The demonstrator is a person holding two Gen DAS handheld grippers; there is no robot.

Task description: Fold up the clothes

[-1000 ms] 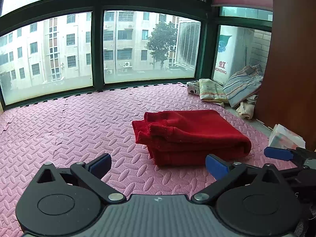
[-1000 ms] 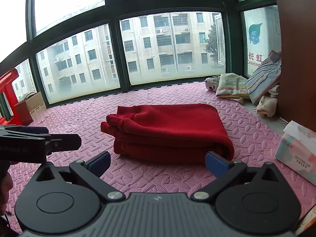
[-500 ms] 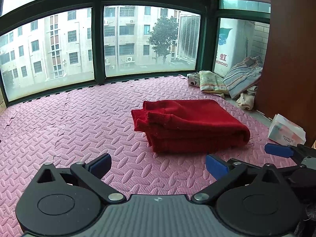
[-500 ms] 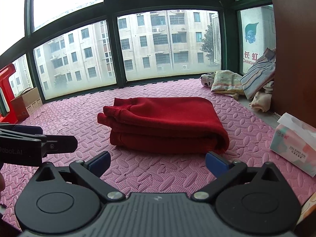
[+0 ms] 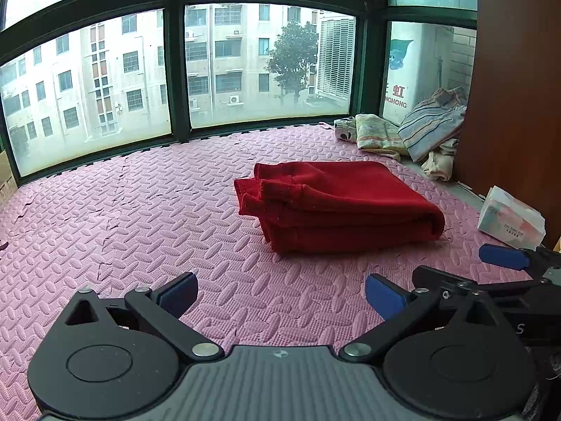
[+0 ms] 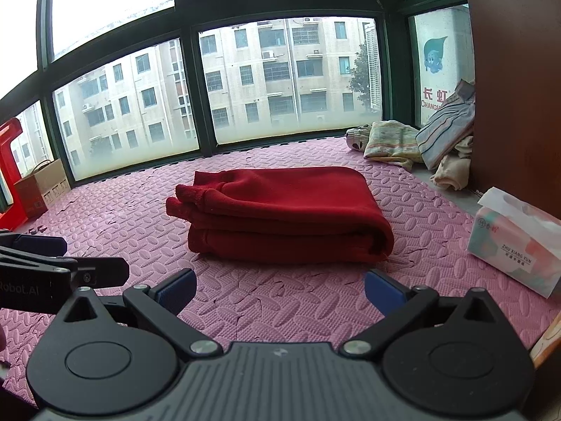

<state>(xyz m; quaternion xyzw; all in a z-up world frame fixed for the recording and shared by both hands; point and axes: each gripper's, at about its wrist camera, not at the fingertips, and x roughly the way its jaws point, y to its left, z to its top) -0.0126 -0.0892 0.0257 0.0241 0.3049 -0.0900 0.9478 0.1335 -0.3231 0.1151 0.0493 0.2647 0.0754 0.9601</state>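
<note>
A red garment (image 5: 336,207) lies folded in a thick stack on the pink foam mat (image 5: 140,217); it also shows in the right wrist view (image 6: 284,214). My left gripper (image 5: 280,294) is open and empty, held above the mat a short way in front of the stack. My right gripper (image 6: 278,293) is open and empty, also in front of the stack. The right gripper's fingers (image 5: 505,258) show at the right edge of the left wrist view. The left gripper's fingers (image 6: 38,245) show at the left edge of the right wrist view.
A pile of loose clothes (image 5: 413,137) lies in the far right corner by a brown cabinet (image 5: 515,105). A tissue pack (image 6: 515,242) sits on the mat to the right. A cardboard box (image 6: 42,186) and a red object (image 6: 8,168) stand at far left. Windows line the back.
Both grippers have drawn back from the folded red garment, which now looks farther away. The garment itself has not moved.
</note>
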